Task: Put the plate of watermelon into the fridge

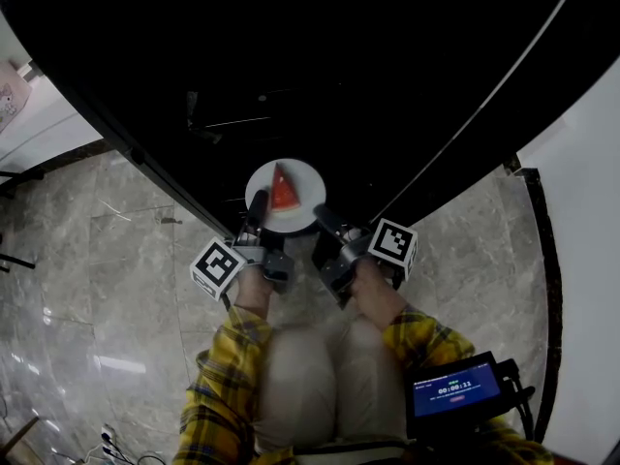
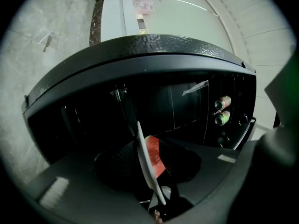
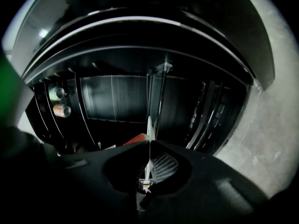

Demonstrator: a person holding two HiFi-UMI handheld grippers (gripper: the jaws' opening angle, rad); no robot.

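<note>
A white plate point(image 1: 298, 176) with a red watermelon wedge point(image 1: 283, 190) hangs in front of the open black fridge point(image 1: 320, 56). My left gripper point(image 1: 258, 205) is at the plate's near left rim. In the left gripper view the plate point(image 2: 145, 160) stands edge-on between wide-apart jaws with gaps on both sides, and the watermelon point(image 2: 154, 155) is on its right face. My right gripper point(image 1: 325, 219) holds the near right rim. In the right gripper view its jaws are pinched on the thin plate edge point(image 3: 148, 125), with the wedge point(image 3: 135, 139) to the left.
Two drink cans point(image 2: 223, 110) lie on a door shelf, also visible as cans point(image 3: 58, 101) in the right gripper view. Dark fridge shelves and rails run behind the plate. Grey marble floor point(image 1: 107, 269) lies left, a white panel point(image 1: 586, 211) right. A small screen device point(image 1: 455, 391) sits by my right arm.
</note>
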